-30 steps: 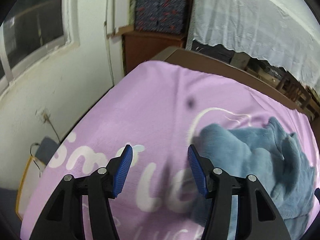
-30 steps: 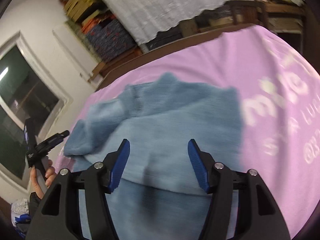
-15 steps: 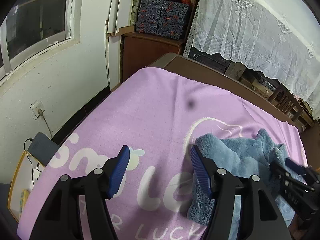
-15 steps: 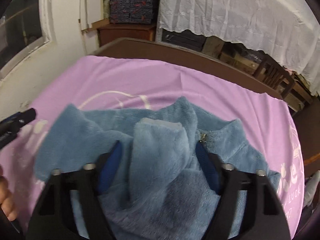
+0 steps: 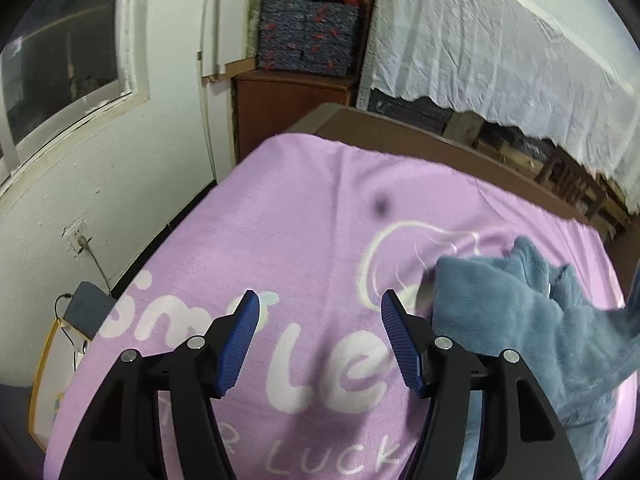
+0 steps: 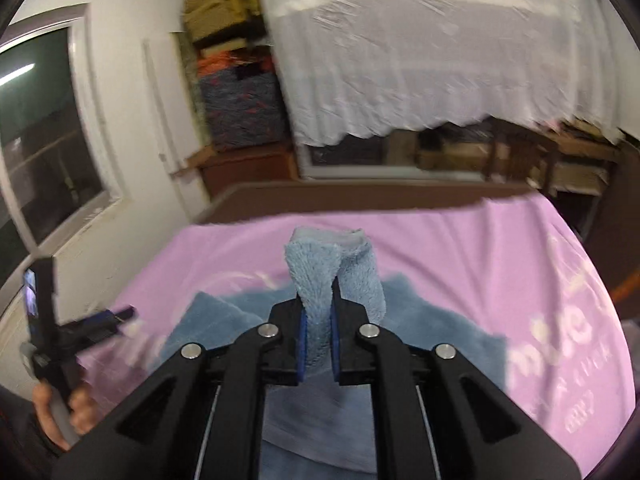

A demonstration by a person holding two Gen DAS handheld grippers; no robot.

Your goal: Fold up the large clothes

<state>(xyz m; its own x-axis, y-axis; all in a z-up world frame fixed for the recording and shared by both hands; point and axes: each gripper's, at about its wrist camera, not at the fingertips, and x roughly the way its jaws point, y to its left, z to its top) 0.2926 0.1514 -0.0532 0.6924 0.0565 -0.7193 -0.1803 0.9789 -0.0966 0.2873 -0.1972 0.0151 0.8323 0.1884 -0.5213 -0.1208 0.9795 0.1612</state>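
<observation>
Right gripper [image 6: 316, 344] now clamped on blue fleece sleeve [image 6: 332, 276], lifted for folding; left gripper [image 5: 316, 332] open, empty.

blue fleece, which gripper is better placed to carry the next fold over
Right. The right gripper is shut on the blue fleece sleeve end, lifted. The left gripper is open over the purple blanket, beside the garment.
</observation>
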